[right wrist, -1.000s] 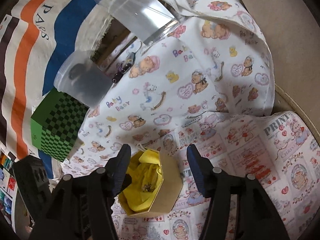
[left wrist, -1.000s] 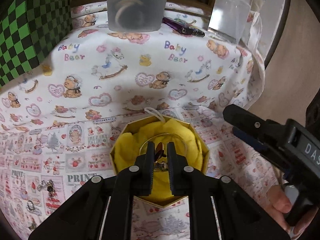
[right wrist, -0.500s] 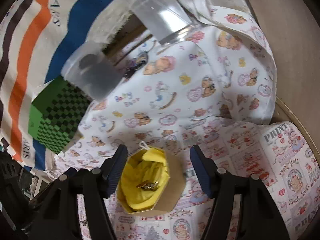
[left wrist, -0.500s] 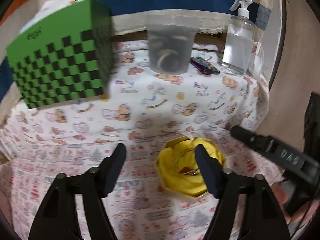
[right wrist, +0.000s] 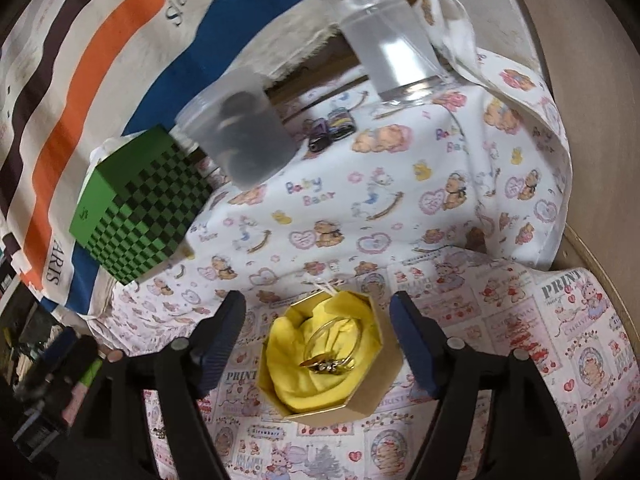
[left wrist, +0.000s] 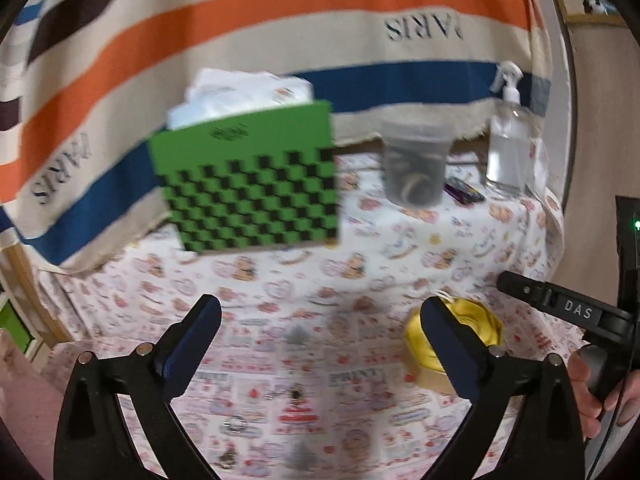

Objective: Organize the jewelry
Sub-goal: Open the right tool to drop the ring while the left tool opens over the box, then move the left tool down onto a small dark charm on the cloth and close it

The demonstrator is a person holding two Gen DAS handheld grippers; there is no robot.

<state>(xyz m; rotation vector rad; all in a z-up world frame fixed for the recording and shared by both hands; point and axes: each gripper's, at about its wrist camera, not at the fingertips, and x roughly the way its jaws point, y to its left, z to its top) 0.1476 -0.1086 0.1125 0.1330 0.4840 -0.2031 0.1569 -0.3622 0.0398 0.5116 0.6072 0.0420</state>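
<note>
**Both grippers wide open, jewelry resting in the yellow-lined box**

A striped cloth (left wrist: 248,20) with orange, blue and brown bands hangs behind the table, lettered "PARIS". A printed tablecloth (right wrist: 400,216) with bears and hearts covers the surface. At the back stands a green checkered box (left wrist: 248,184), with a frosted plastic tub (left wrist: 416,164) just beside it and a clear spray bottle (left wrist: 506,140) further along; a small purple object (right wrist: 330,130) lies between tub and bottle.

The left gripper (left wrist: 320,328) hangs above the cloth with its fingers spread wide and nothing between them. The right gripper (right wrist: 316,334) is likewise spread wide, its fingers standing on either side of the gold octagonal box (right wrist: 332,356) without touching it, as far as can be seen.

That box is lined with yellow fabric (right wrist: 292,360), and in it lie a thin gold bangle (right wrist: 340,332) and a small gold piece (right wrist: 326,364). Loose trinkets (left wrist: 296,394) lie on the cloth below the left gripper, too blurred to identify.
</note>
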